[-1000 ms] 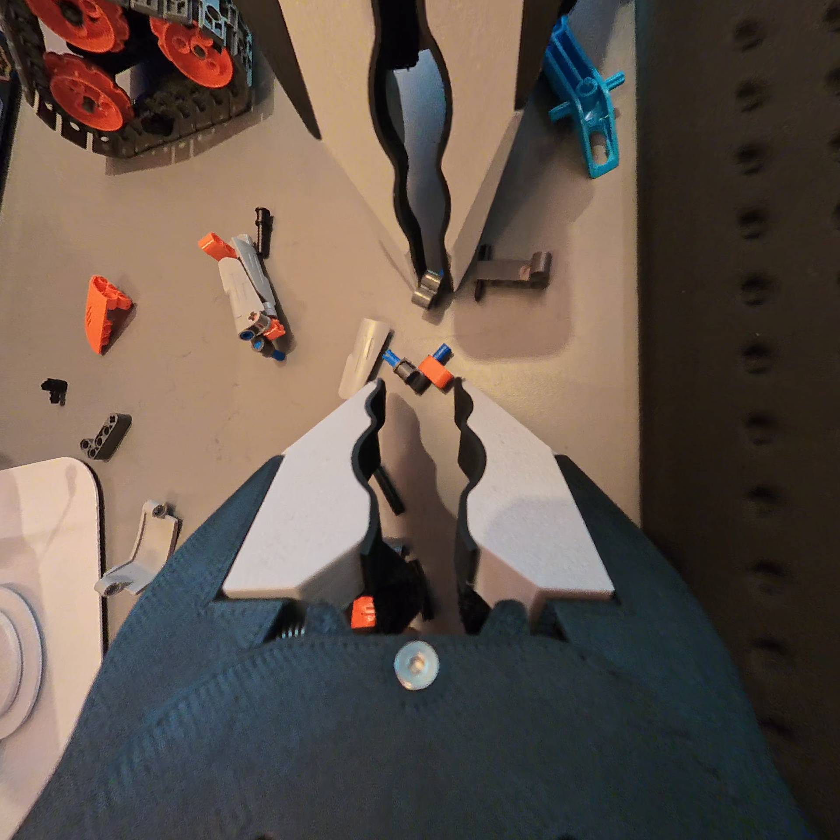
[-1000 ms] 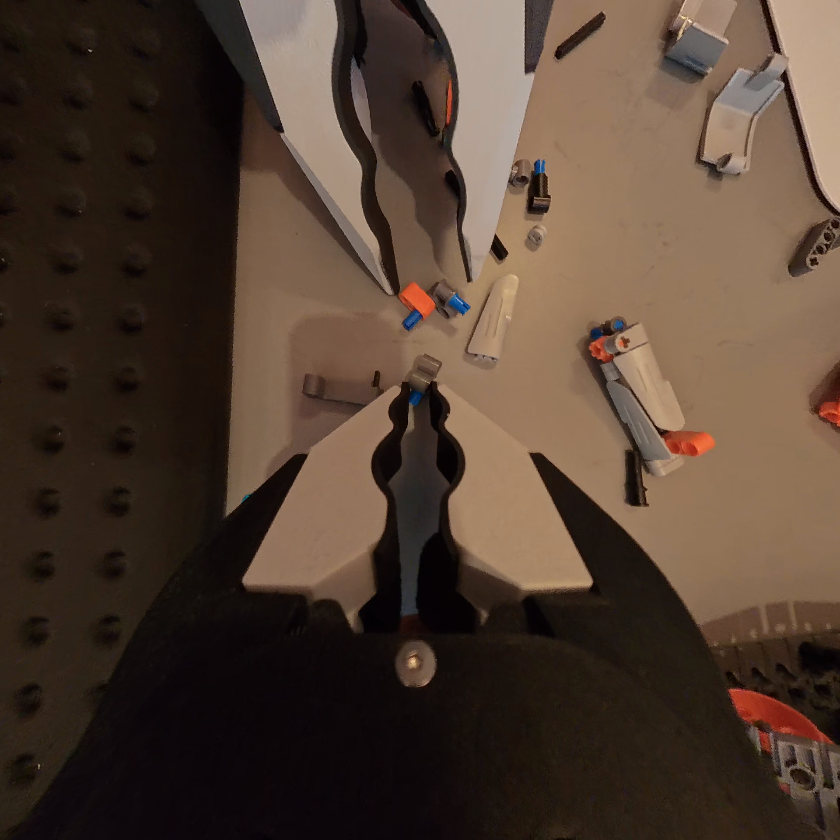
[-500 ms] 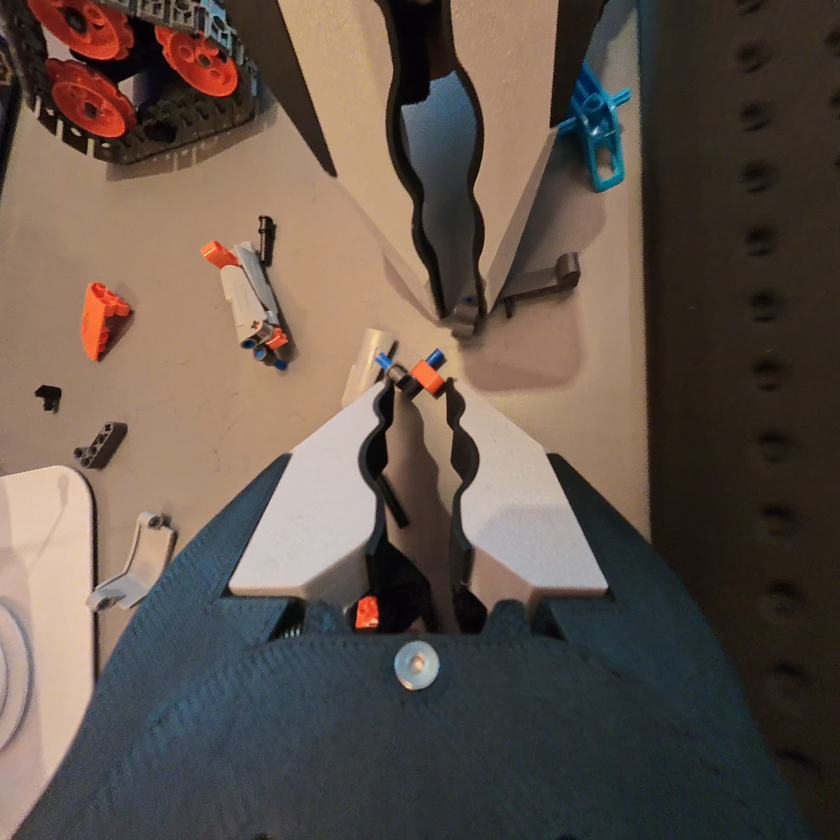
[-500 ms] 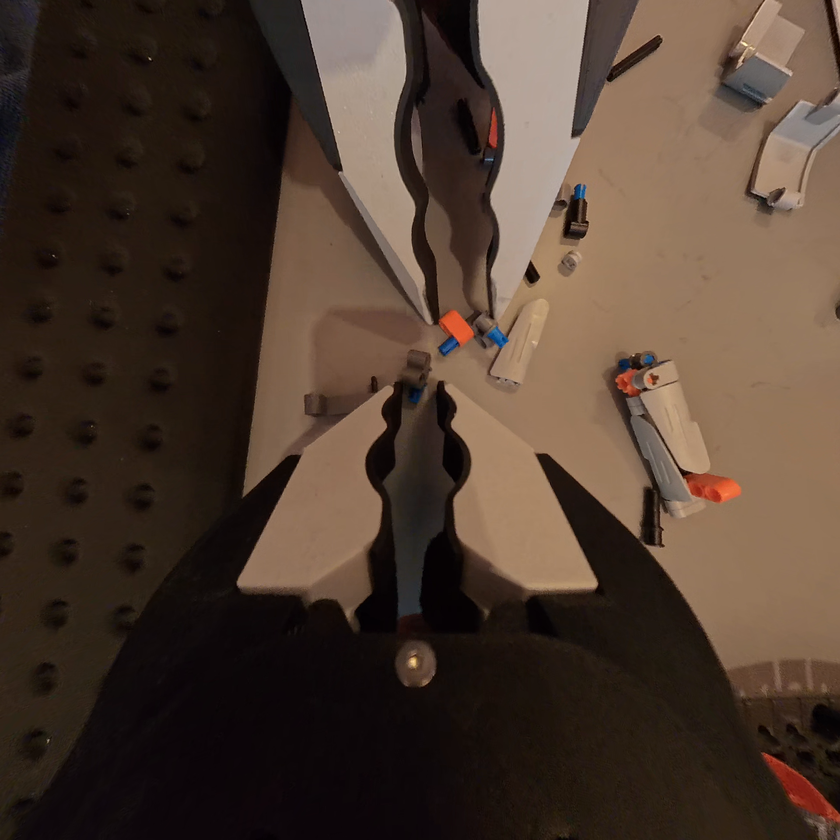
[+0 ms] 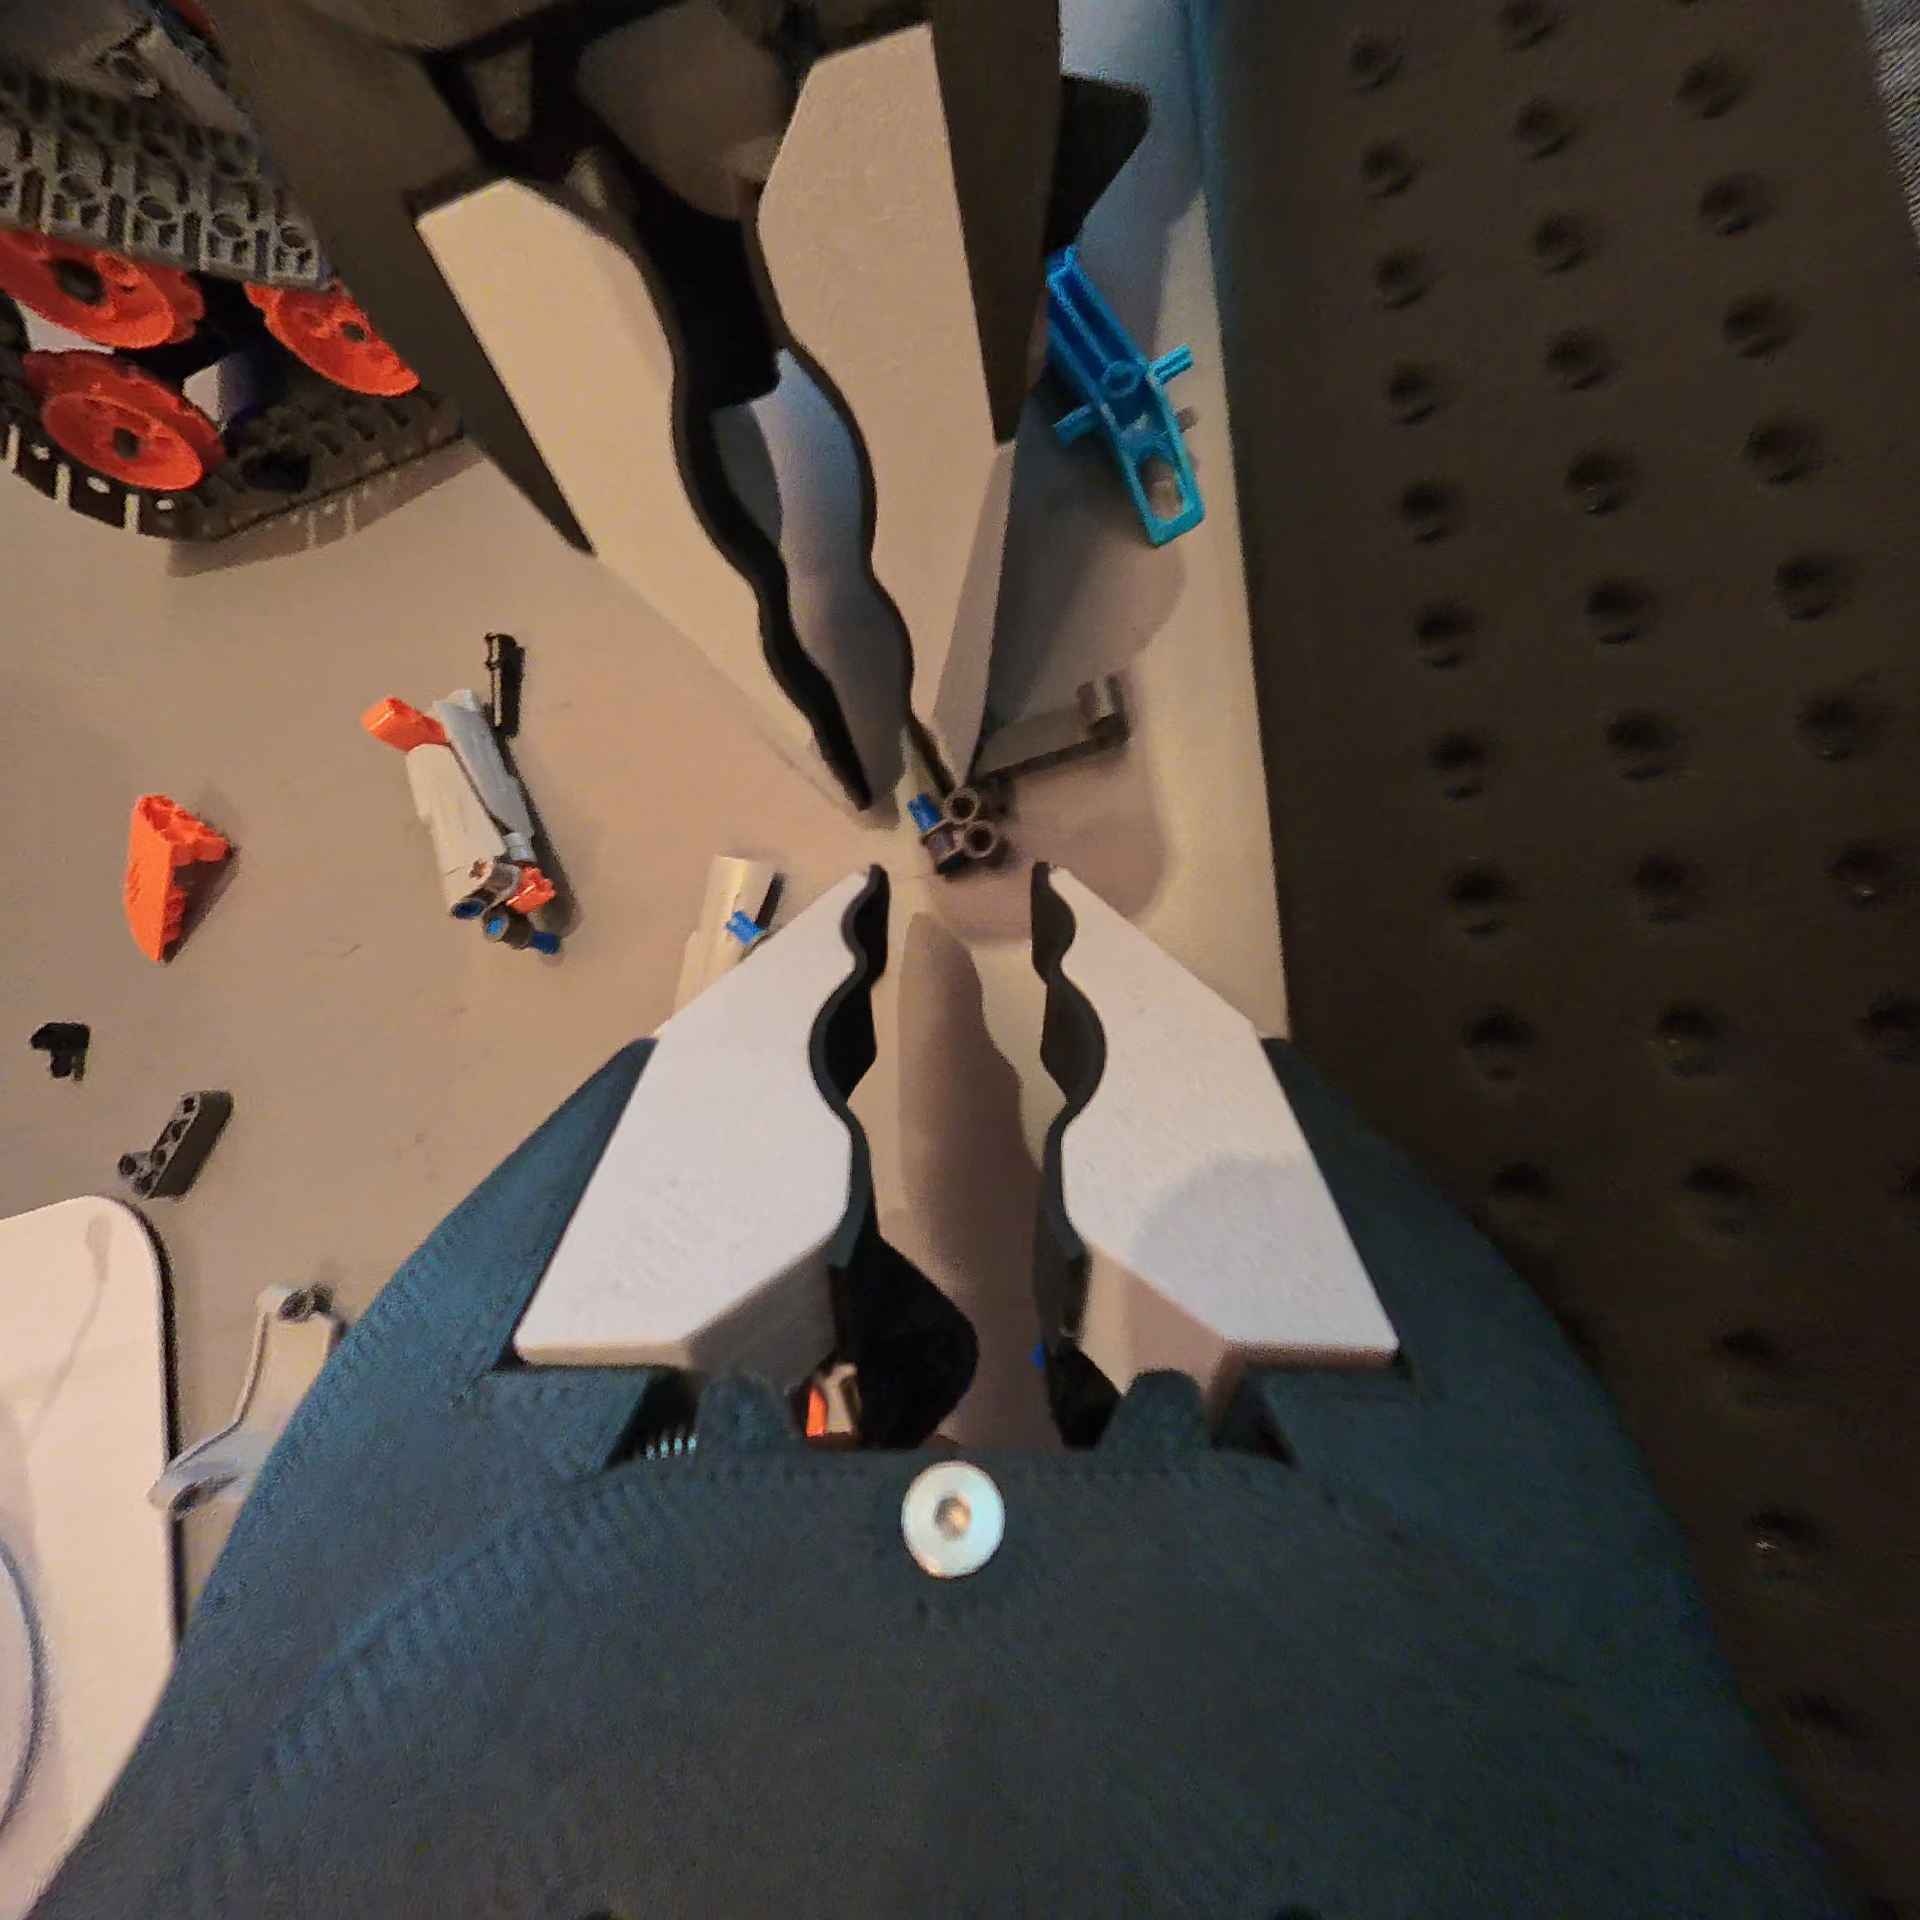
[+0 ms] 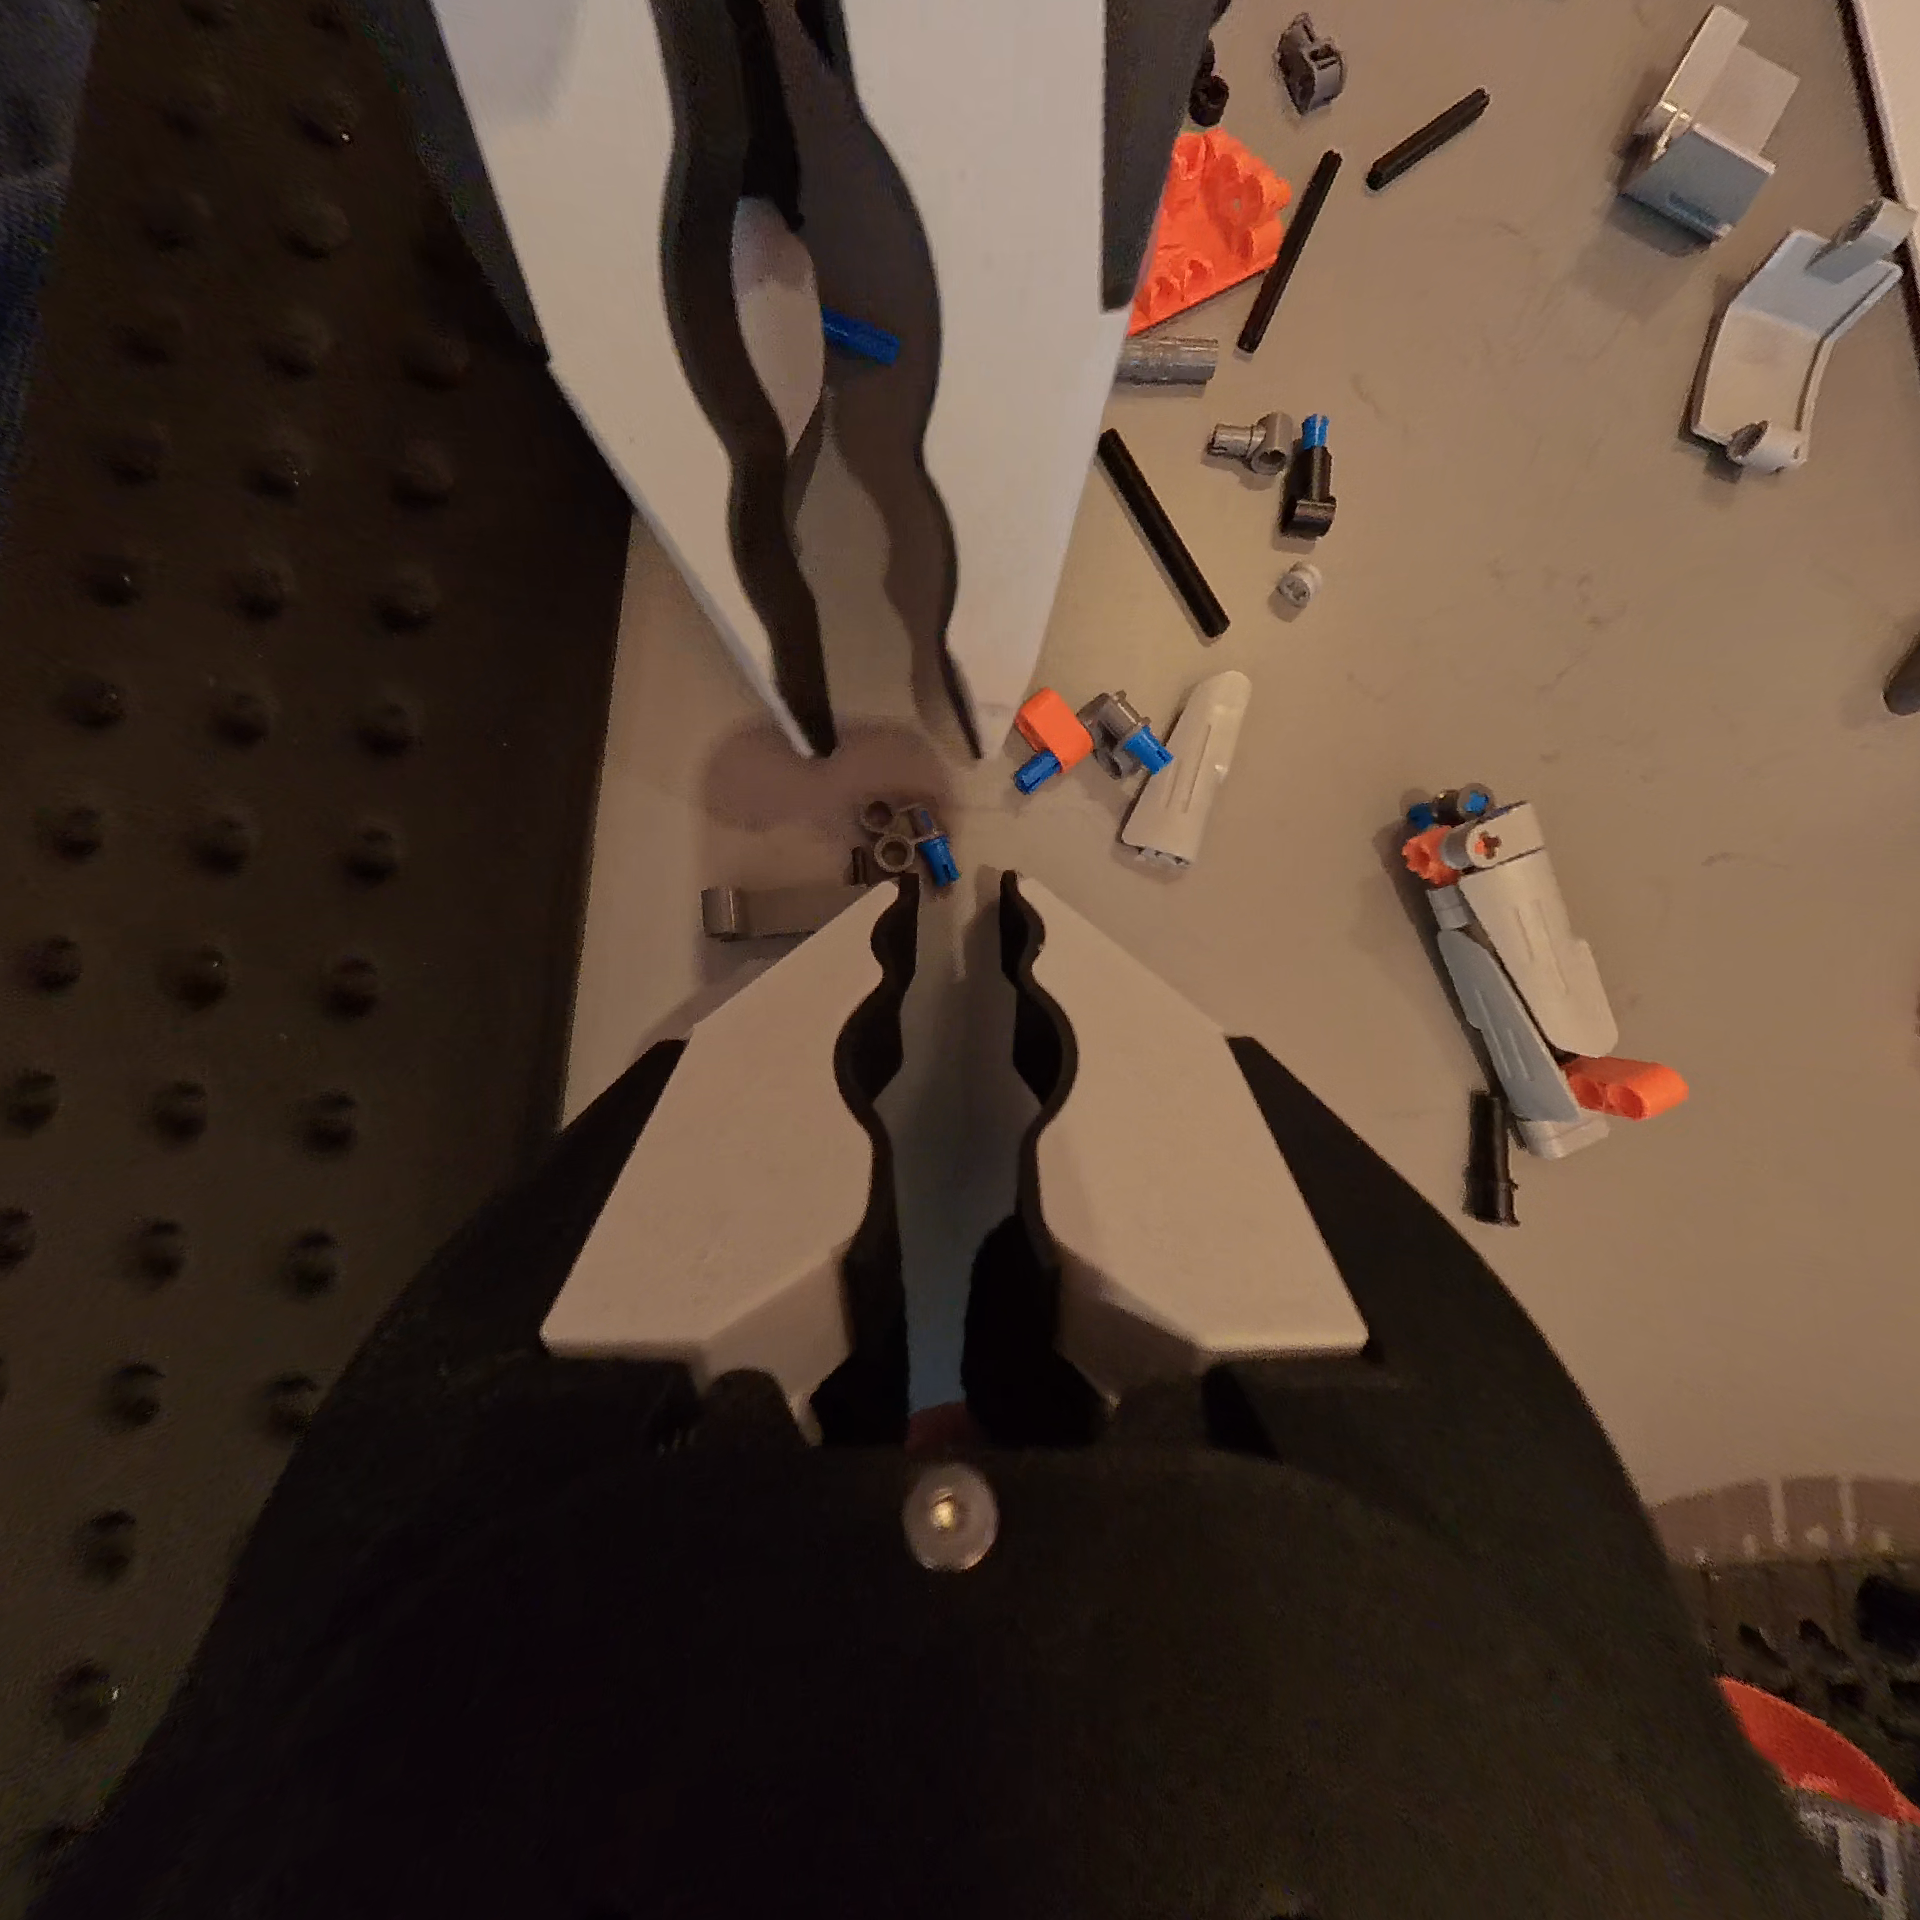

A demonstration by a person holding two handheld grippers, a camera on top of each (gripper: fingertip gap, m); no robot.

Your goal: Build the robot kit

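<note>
Looks like a hobby/toy-building bench — grey tabletop (image 6: 1455,665) strewn w/ small plastic construction-kit bits: pins, axles, connectors, an orange wedge piece (image 5: 166,868). Tracked model w/ orange wheels (image 5: 156,395) at one corner, dark studded mat (image 5: 1610,727) along the edge — prob. a workshop or lab desk.

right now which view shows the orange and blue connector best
Right wrist view: the orange and blue connector lies unobstructed on the table. In the left wrist view it is almost entirely hidden behind the left gripper.
</note>
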